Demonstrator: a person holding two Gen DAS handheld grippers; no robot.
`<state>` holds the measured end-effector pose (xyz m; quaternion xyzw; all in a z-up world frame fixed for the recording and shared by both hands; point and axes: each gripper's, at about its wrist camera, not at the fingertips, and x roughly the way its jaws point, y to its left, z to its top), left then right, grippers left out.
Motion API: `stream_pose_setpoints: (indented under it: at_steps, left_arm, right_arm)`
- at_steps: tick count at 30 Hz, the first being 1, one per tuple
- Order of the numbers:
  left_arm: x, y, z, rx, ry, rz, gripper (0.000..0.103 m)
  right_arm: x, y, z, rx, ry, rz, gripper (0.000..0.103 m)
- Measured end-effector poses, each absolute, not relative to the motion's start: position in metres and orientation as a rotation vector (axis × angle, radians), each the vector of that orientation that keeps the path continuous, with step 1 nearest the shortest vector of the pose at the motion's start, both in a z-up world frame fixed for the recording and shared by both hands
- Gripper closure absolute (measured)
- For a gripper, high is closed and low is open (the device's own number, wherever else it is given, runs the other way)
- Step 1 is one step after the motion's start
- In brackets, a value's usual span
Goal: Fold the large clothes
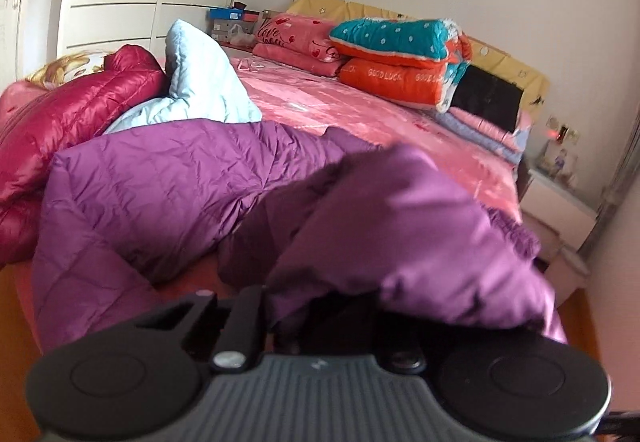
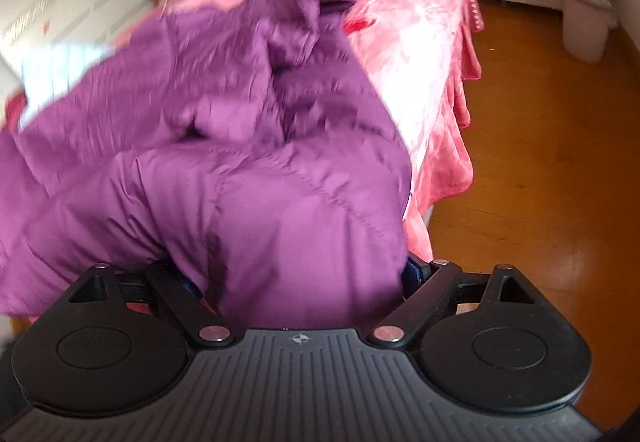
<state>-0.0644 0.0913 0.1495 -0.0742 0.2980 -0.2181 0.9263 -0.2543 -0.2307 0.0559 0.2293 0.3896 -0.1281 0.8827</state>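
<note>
Nearest the lens in both views is the purple quilted jacket (image 1: 168, 177), lying crumpled along the near edge of the bed (image 1: 360, 109) and spilling toward its corner. The left gripper (image 1: 320, 314) is closed tight with a bunched fold of that jacket pinched between its jaws, fabric draping over the linkage. The right gripper (image 2: 304, 282) stands wide, a padded lobe of the jacket sitting between its jaws; whether the pads press it cannot be told, and the view is blurred.

This looks like the start of a fold: one hold is made, the second not yet secured. The next move likely calls for the right jaws to close on the cloth, then both hands lifting and spreading it flat.

Open pink bedspread lies beyond the jacket, toward the stacked quilts (image 1: 396, 53). A red jacket (image 1: 80, 113) and pale blue garment (image 1: 196, 77) crowd the left; on the right the bed edge drops to the wooden floor (image 2: 540, 161)
</note>
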Motion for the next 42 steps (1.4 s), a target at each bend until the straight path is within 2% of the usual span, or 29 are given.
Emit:
stream_pose_setpoints:
  at_steps: [1,2,3,6,8,12,17,22,26,28,29,31,32,34,37,38,39,42]
  left_arm:
    - [-0.067,0.096,0.153,-0.167,0.613,-0.451,0.094]
    - [-0.070,0.099,0.156,-0.178,0.613,-0.454,0.094]
    - [-0.072,0.102,0.159,-0.182,0.609,-0.456,0.094]
    - [-0.080,0.108,0.167,-0.184,0.589,-0.459,0.095]
    - [-0.084,0.114,0.172,-0.194,0.575,-0.459,0.095]
    - [-0.092,0.132,0.185,-0.245,0.556,-0.461,0.096]
    - [-0.098,0.157,0.198,-0.306,0.549,-0.443,0.096]
    - [-0.100,0.170,0.188,-0.246,0.604,-0.391,0.095]
    - [-0.094,0.171,0.146,-0.157,0.740,-0.339,0.093]
    - [-0.094,0.169,0.123,-0.123,0.790,-0.316,0.093]
    - [-0.095,0.169,0.113,-0.107,0.812,-0.304,0.092]
    - [-0.099,0.166,0.098,-0.062,0.837,-0.289,0.090]
    - [-0.102,0.165,0.094,-0.038,0.842,-0.291,0.088]
    - [-0.106,0.169,0.091,-0.017,0.848,-0.298,0.081]
    - [-0.111,0.174,0.093,-0.002,0.850,-0.308,0.070]
    - [-0.113,0.176,0.094,0.011,0.852,-0.311,0.061]
    - [-0.117,0.177,0.095,0.027,0.850,-0.311,0.053]
    - [-0.127,0.185,0.098,0.062,0.844,-0.309,0.043]
  right_arm:
    - [-0.254,-0.228,0.054,0.466,0.827,-0.267,0.016]
    - [-0.254,-0.227,0.053,0.463,0.832,-0.268,0.032]
    - [-0.255,-0.227,0.055,0.457,0.824,-0.277,0.042]
    - [-0.262,-0.227,0.064,0.432,0.782,-0.298,0.060]
    - [-0.267,-0.226,0.074,0.429,0.733,-0.312,0.067]
    - [-0.284,-0.220,0.114,0.371,0.610,-0.333,0.073]
    - [-0.295,-0.214,0.167,0.363,0.491,-0.300,0.074]
    - [-0.299,-0.214,0.197,0.362,0.472,-0.279,0.074]
    - [-0.291,-0.202,0.188,0.217,0.594,-0.305,0.072]
    - [-0.286,-0.197,0.175,0.139,0.648,-0.336,0.068]
    - [-0.282,-0.194,0.167,0.095,0.674,-0.356,0.064]
    - [-0.275,-0.186,0.147,-0.017,0.716,-0.403,0.046]
    - [-0.272,-0.183,0.139,-0.060,0.740,-0.417,0.034]
    - [-0.267,-0.178,0.121,-0.125,0.795,-0.418,0.025]
    - [-0.273,-0.175,0.106,-0.168,0.867,-0.385,0.007]
    - [-0.276,-0.176,0.103,-0.172,0.892,-0.374,0.003]
    - [-0.278,-0.175,0.102,-0.172,0.909,-0.362,0.003]
    - [-0.294,-0.165,0.100,-0.157,0.952,-0.315,0.003]
